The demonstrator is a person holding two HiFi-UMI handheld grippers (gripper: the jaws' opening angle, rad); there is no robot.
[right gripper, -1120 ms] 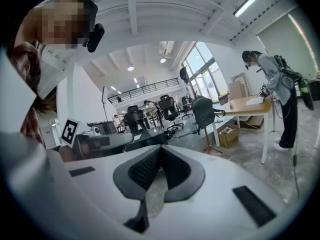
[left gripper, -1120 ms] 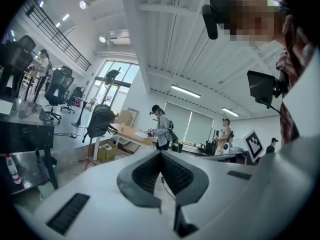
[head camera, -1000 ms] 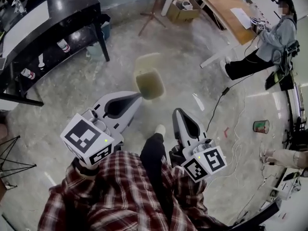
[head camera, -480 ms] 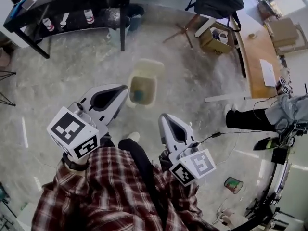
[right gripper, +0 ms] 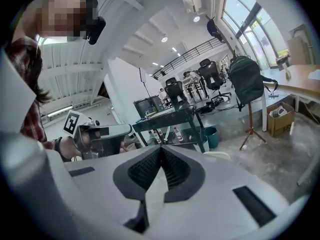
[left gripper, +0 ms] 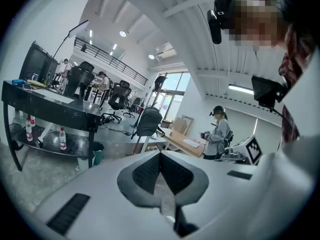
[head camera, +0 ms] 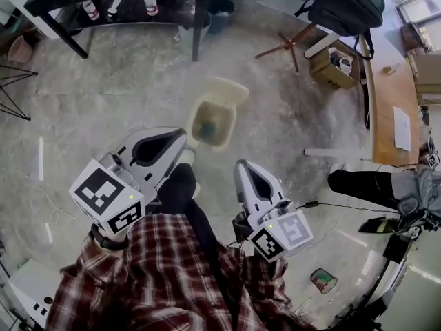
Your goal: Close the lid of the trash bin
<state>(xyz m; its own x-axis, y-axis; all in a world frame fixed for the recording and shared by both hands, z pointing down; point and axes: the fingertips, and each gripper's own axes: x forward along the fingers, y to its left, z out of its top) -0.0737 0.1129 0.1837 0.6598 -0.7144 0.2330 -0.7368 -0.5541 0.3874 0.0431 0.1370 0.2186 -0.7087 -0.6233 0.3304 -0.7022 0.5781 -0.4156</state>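
Both the left tool (head camera: 181,136) and right tool (head camera: 242,165) are held closed on nothing, aimed at the bin (head camera: 198,116), likely so its raised lid (head camera: 231,90) can be pushed down.

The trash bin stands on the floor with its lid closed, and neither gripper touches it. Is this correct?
Not quite: the head view shows the lid open. The trash bin is on the floor, and neither the left gripper nor the right gripper touches it.

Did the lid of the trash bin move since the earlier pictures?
No. The lid stands open behind the far rim of the trash bin, just as before, and the inside of the bin shows.
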